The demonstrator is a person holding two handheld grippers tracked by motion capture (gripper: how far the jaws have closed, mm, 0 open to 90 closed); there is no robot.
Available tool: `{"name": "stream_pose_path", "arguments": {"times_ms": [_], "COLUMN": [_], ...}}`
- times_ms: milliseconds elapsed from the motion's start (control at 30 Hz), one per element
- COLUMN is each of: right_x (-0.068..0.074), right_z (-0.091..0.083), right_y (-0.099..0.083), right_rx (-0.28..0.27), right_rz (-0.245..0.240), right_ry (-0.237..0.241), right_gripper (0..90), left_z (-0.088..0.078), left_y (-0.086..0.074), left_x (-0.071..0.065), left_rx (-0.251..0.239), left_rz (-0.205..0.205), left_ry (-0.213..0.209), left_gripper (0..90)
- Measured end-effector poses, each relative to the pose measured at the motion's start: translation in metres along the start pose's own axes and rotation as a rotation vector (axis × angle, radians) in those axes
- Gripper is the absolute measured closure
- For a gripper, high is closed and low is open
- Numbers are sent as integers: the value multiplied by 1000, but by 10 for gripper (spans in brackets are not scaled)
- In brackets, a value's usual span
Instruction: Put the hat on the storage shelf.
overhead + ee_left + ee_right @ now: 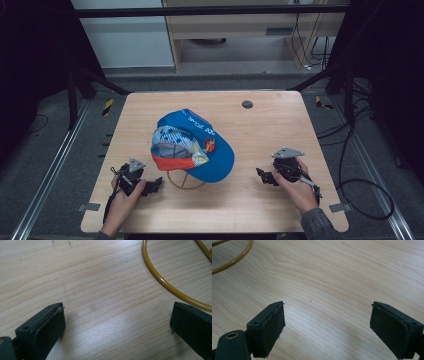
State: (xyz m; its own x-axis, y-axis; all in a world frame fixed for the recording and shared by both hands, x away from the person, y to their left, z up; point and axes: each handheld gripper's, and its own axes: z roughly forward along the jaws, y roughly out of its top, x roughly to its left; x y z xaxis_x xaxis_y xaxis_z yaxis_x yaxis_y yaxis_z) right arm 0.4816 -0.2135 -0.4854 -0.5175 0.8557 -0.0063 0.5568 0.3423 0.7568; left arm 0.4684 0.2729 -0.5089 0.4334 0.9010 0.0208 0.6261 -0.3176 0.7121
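A blue cap (205,142) with a patterned, red-edged brim (176,150) lies at the middle of the wooden table (250,200). It rests on a yellow ring stand (182,184), whose hoop (162,281) curves past in the left gripper view and whose arc (234,258) crosses the right gripper view's corner. My left gripper (155,185) rests on the table just left of the ring, open, nothing between its pads (50,327). Right of the cap my right gripper (264,176) also stands open over bare wood, its pads (274,326) wide apart.
A small dark round hole (247,104) sits near the table's far edge. Black frame legs (80,80) and cables (360,190) stand on the grey floor around the table. Bare wood lies in front of the cap and at both sides.
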Motion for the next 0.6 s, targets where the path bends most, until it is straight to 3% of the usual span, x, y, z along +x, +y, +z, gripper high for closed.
{"name": "stream_pose_path", "arguments": {"times_ms": [600], "right_x": [-3], "right_z": [17], "right_y": [-14], "right_rx": [-14], "right_rz": [75], "right_ry": [-41], "right_gripper": [120], "left_z": [0], "left_y": [0], "left_x": [0], "left_rx": [2], "left_rz": [1], "left_ry": [1], "left_gripper": [0]}}
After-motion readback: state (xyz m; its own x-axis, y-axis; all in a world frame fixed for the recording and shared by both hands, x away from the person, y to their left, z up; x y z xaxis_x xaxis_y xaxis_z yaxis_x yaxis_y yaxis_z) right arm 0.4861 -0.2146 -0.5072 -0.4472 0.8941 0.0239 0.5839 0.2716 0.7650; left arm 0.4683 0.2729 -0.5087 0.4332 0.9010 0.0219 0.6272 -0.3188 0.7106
